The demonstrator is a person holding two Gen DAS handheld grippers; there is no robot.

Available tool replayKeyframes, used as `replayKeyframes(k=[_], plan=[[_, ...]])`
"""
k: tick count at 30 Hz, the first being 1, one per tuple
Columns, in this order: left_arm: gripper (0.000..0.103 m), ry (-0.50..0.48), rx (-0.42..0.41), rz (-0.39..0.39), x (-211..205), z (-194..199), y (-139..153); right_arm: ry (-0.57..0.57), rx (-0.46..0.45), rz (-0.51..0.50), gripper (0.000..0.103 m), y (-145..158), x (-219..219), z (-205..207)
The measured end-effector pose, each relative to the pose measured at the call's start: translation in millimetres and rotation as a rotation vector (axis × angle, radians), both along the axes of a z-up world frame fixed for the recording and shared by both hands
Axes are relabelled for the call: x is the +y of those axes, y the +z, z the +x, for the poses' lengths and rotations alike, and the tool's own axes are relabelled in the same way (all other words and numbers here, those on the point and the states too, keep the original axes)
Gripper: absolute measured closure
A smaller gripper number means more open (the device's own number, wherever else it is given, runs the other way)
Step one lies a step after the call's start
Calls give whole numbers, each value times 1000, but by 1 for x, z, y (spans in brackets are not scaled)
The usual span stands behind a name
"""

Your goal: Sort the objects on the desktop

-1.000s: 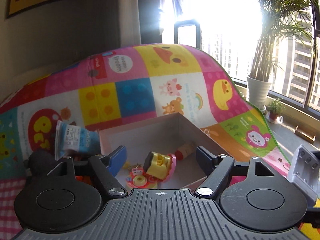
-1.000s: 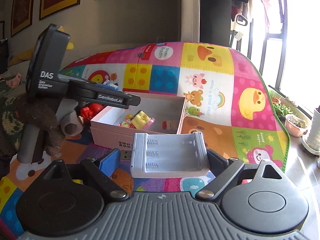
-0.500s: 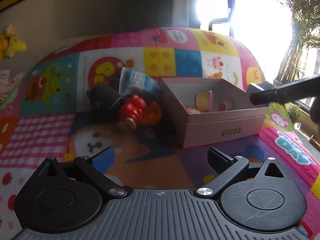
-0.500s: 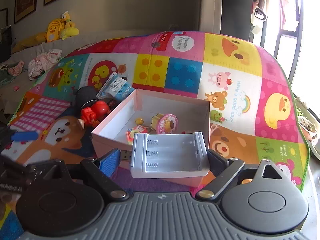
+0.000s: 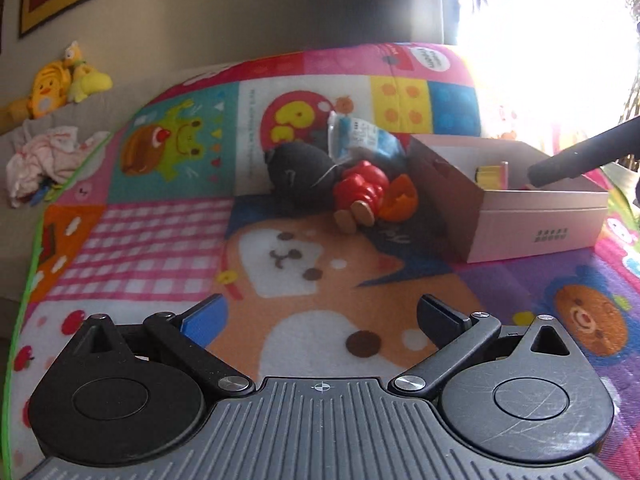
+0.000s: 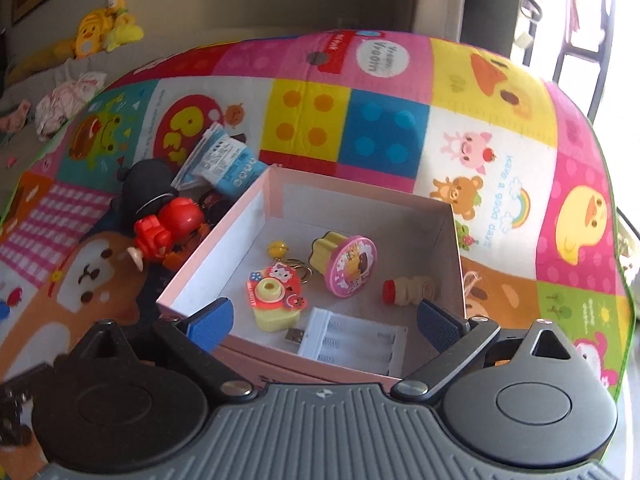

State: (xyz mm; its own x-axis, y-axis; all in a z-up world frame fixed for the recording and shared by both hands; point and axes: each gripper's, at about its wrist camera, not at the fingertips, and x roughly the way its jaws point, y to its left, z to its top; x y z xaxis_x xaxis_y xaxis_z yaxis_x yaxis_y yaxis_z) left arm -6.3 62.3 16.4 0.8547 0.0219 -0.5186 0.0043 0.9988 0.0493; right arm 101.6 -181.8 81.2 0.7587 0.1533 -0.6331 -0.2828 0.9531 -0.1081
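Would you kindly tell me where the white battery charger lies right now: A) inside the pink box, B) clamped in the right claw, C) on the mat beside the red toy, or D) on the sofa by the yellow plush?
A: the white battery charger lies on the floor of the pink box, clear of the right claw, whose jaws are opening around nothing.

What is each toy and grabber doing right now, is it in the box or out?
Box: open, no lid.
Charger: lying in the box, let go.
Camera toy: in the box.
Pink tin: in the box, on its side.
Red toy: out, on the mat.
Blue packet: out.
Left gripper: open, empty.
Right gripper: opening, empty.
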Motion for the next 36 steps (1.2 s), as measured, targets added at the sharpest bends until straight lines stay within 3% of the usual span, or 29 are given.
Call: replayKeyframes(k=[4,7,11,19,22,23,27,29,32,36], plan=[[0,133,21,-52,29,8,-4,124,-100,-92,5,1,38,-20],[0,199,47,-150,53,11,-9,240,-169,-181,22,-2,79,-25],[0,259,34,-244,69,7,-12,362,-164,-300,46,-22,130,-13],[0,293,-13,-320,81,0,-12,397,-211,-635,55,-77,186,15],[0,295,-9,-335,82,1,-13,382,-220,-710,71,-88,191,22],[0,296,-9,-337,82,1,-13,376,-225,-718,77,-90,190,23],[0,297,-5,-338,82,2,-13,389,-232,-646,80,-79,178,7],[0,296,-5,-333,82,2,-14,437,-191,-578,92,-66,167,-11],[0,294,-7,-319,80,1,-13,491,-87,-438,92,-46,145,-42],[0,274,-10,-276,72,1,-12,490,-61,-357,92,-31,110,-83]])
